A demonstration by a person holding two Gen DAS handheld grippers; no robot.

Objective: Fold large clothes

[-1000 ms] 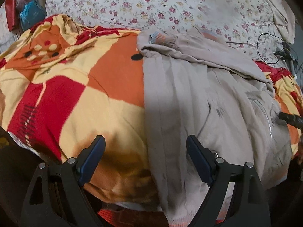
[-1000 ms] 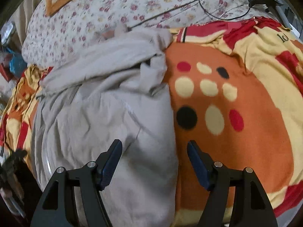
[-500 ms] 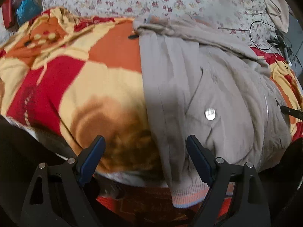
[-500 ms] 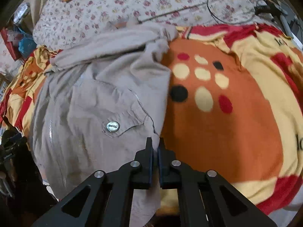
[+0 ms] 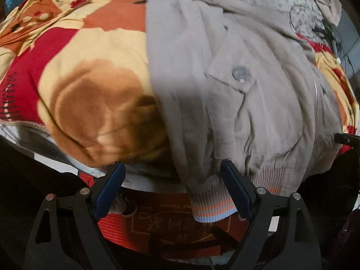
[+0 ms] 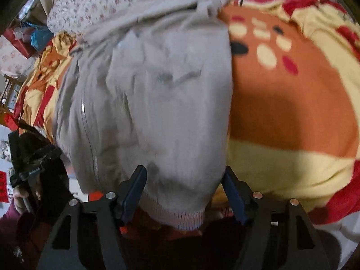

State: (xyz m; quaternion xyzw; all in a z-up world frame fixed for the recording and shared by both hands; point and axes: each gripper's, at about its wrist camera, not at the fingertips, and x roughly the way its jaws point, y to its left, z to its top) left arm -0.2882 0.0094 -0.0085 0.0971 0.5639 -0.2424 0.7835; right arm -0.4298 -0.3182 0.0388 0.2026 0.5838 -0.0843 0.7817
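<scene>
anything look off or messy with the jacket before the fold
Yes. The beige jacket lies rumpled on the patterned blanket, its ribbed hem hanging over the bed's near edge and a sleeve bunched across its far end.

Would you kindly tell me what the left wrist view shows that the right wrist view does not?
Only the left wrist view shows the round silver snap button on a pocket flap and the orange-and-blue stripes on the ribbed hem. Only the right wrist view shows the person's hand gripping the other tool. Both share the beige zip-up jacket on the orange, red and yellow blanket.
</scene>
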